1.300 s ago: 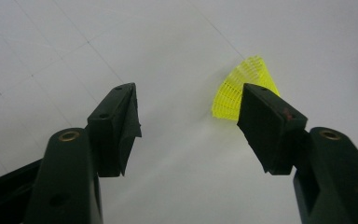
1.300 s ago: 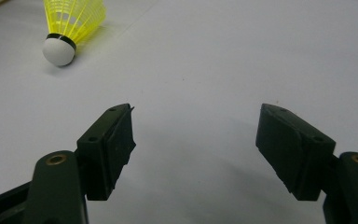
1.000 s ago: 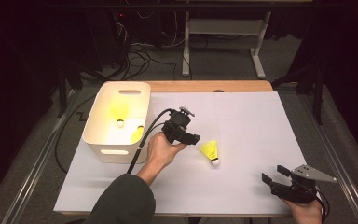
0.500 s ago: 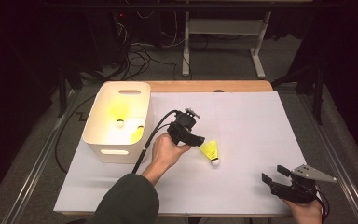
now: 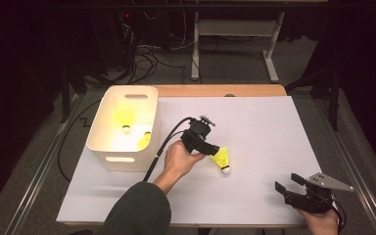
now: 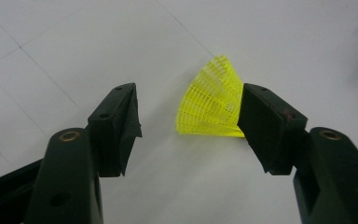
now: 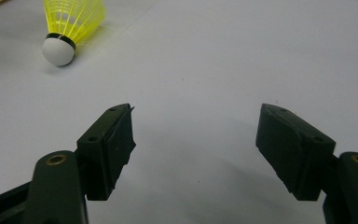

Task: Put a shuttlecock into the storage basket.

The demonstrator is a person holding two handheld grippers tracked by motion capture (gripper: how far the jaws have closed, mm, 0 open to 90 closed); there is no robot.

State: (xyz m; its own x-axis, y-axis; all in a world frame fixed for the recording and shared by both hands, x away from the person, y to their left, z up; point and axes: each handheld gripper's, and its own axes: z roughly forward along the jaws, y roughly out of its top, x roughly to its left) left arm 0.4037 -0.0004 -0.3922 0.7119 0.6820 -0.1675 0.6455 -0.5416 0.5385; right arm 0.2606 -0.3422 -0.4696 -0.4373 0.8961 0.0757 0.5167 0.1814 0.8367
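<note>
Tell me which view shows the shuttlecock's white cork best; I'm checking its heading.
The right gripper view: the cork is close and unblocked. The high view shows it small; in the left gripper view the skirt shows beside a jaw.

A dim room: grey floor (image 5: 235, 63), tangled cables (image 5: 147, 58) and a white metal stand (image 5: 235, 34) behind the table.

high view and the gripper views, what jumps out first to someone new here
The yellow shuttlecock lying mid-table on the white sheet, with the open left gripper reaching it. Next, the white bin at the left holding more yellow shuttlecocks. The right gripper rests open at the near right edge.
</note>
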